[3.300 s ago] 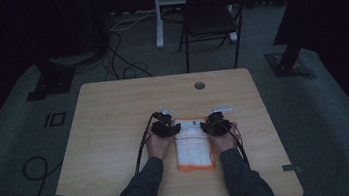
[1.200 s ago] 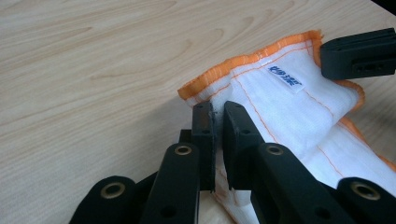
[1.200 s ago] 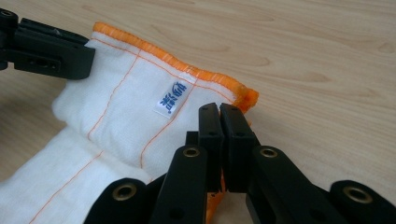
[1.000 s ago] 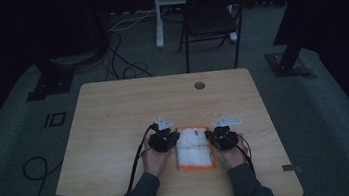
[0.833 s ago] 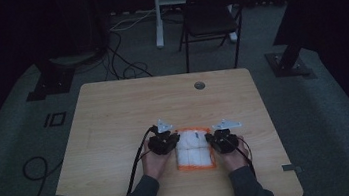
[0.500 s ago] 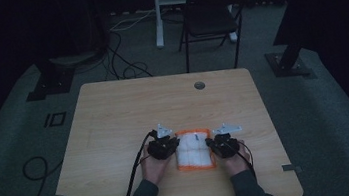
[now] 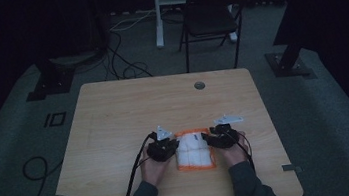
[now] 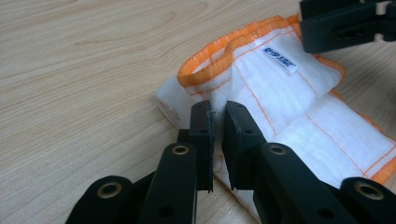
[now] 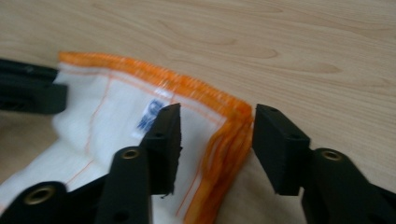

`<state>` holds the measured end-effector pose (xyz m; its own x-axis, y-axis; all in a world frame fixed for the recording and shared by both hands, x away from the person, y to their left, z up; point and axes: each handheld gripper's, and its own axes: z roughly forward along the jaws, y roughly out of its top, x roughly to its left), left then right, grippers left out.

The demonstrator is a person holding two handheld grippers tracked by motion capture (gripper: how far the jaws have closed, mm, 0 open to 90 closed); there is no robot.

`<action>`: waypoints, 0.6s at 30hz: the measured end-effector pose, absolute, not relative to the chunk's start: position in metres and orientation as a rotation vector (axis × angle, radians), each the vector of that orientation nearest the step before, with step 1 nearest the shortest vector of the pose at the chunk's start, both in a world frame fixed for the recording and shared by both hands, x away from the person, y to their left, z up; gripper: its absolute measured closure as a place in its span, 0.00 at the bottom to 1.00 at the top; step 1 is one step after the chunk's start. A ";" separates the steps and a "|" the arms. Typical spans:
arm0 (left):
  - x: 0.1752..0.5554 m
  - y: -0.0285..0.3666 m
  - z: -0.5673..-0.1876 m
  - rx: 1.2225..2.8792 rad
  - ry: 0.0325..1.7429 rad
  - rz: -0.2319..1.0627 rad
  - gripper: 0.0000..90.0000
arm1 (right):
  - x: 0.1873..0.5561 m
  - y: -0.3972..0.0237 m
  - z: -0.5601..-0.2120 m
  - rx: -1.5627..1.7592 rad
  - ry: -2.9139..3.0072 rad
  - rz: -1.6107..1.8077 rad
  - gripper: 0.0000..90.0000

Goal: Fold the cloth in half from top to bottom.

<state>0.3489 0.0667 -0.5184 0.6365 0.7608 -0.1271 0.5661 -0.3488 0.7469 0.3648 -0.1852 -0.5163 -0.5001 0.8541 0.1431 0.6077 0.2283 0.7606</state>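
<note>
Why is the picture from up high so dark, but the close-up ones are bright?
The high view is dim all over, and the floor around the table fades to near black. The left gripper view is bright and sharp; you can read the weave of the cloth. The right gripper view is bright too but softly blurred, so the cloth's label smears.

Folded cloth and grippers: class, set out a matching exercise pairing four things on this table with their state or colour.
1 left gripper
2 right gripper
3 cloth
4 table

a light wood
b jaws apart, just opened, astride the orange hem
c white with orange edging
d pinching a fold of fabric

Pairs: 1-d, 2-b, 3-c, 4-a
</note>
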 end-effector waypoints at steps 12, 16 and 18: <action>0.349 0.067 -0.518 2.058 1.029 0.315 0.92 | 0.391 -0.186 -0.525 1.377 2.294 1.215 0.63; 0.350 0.067 -0.518 2.058 1.030 0.316 0.90 | 0.388 -0.189 -0.523 1.363 2.295 1.227 0.79; 0.351 0.068 -0.516 2.048 1.033 0.325 0.84 | 0.384 -0.191 -0.520 1.346 2.293 1.230 0.88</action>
